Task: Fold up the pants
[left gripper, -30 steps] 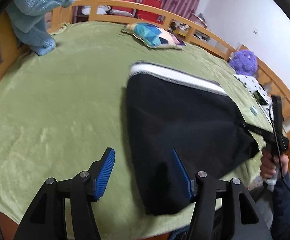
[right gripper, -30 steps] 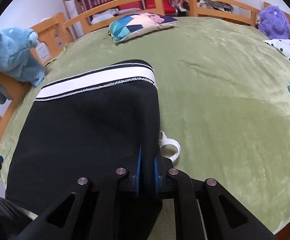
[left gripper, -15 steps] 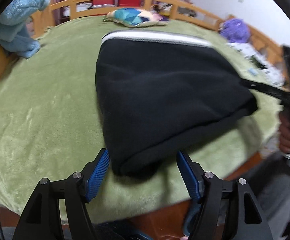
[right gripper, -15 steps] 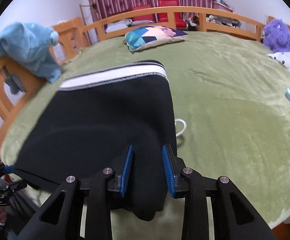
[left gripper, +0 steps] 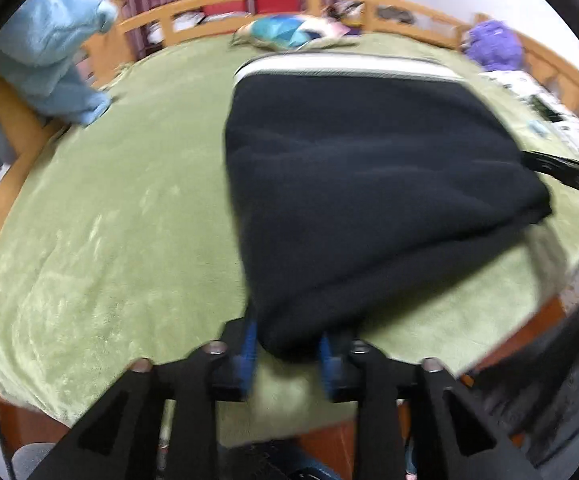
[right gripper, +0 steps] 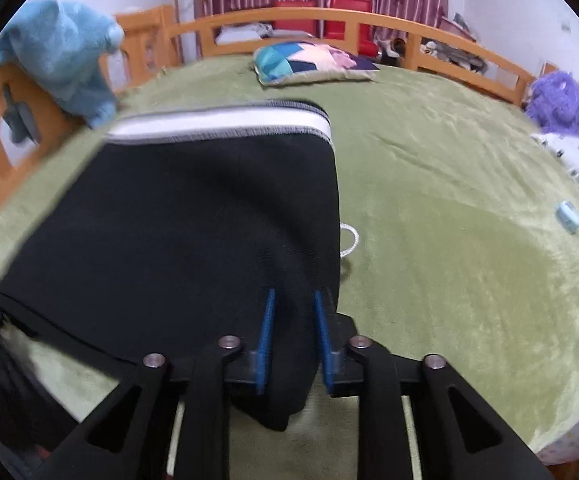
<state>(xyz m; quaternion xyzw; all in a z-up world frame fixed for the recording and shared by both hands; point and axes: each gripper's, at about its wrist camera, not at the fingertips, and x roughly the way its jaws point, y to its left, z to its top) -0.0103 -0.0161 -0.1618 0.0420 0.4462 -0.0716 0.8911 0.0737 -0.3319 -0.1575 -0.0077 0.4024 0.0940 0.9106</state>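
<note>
1. On the green bedspread (right gripper: 469, 280), the black pants (right gripper: 193, 232) lie folded, their white waistband (right gripper: 225, 122) toward the far rail and the patterned pillow (right gripper: 309, 62).
2. At my left, the hand-held gripper (left gripper: 289, 346) has closed in on the near left corner of the pants. Half a second ago its blue pads (left gripper: 249, 344) stood wide on either side of the cloth; now they press against it, though motion blur softens the contact.
3. My right hand-held gripper (right gripper: 293, 336) has cloth from the near right edge between its fingers, but a gap shows between the pads and the fabric. A second ago it was clamped tight on this edge; it has since parted.
4. A white drawstring (right gripper: 349, 240) loops out just beside the right edge.
5. The blue plush toy (right gripper: 61, 52) hangs over the wooden rail (right gripper: 369, 14) at left, the purple plush toy (right gripper: 557, 100) sits at right, as before.
</note>
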